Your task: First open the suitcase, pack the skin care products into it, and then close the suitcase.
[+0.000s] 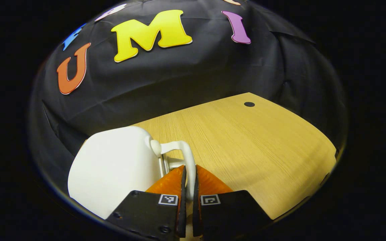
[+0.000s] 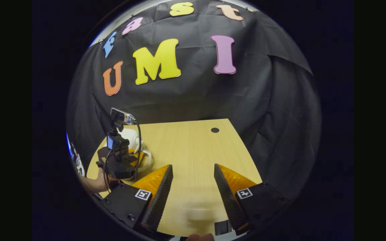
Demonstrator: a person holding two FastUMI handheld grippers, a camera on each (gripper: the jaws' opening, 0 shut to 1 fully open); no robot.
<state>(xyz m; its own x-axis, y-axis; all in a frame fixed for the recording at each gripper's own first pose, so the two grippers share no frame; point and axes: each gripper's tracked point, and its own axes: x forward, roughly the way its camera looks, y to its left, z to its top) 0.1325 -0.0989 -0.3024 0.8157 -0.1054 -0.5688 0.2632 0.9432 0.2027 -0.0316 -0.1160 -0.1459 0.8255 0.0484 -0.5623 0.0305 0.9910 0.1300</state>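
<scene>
Now we have left gripper (image 1: 189, 182) clamped on white suitcase (image 1: 112, 170) handle (image 1: 188, 157); case lies left of it; right gripper (image 2: 193, 177) wide, well apart.

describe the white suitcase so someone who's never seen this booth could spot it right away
Start at the wooden table and go to its left edge. There sits the white suitcase, smooth and rounded. Its thin white loop handle is pinched between the left gripper fingers.

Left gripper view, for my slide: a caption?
Left claw shut on the white suitcase's handle over the wooden table.
</scene>
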